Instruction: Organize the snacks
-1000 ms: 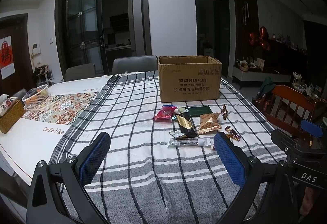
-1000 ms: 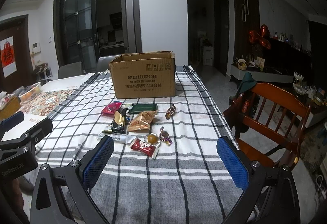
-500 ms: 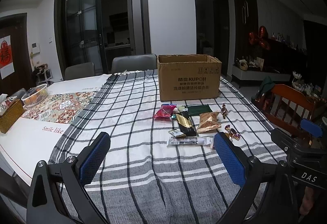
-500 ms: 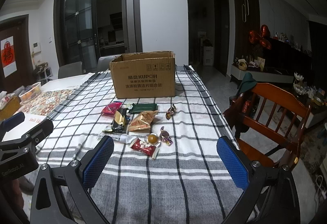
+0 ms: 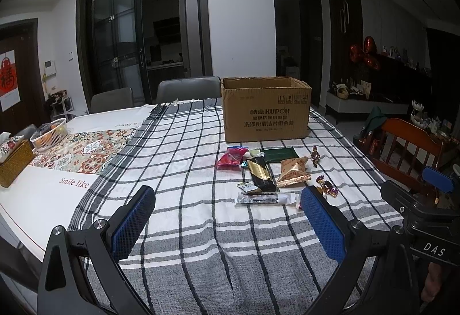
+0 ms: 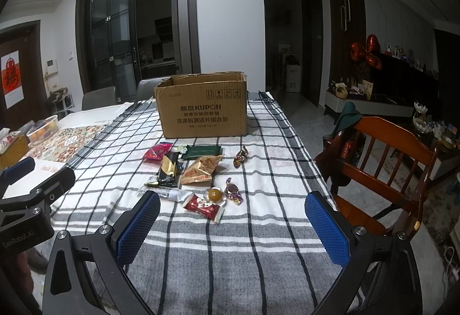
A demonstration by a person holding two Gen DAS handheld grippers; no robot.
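Left gripper: fingers spread wide, nothing between them, hovering over the checked tablecloth. Its right blue pad hides the end of the long white sachet and the packets behind it. Print on the small wrappers is too small to read.

Snacks sit in a loose cluster on the cloth just in front of the cardboard box, left to right: pink packet, black-and-gold bar, dark green packet, tan pastry pack, red packet, round amber candy, purple-foil candy, brown twist candy. Box is open-topped, "KUPOH" printed on the front; inside not visible.

Right gripper: fingers released wide, empty, low over the cloth, near the red packet.

Far left of the table: tissue box, white basket, patterned runner. Grey chairs behind, dark glass doors. Right: wooden chair, red balloons.
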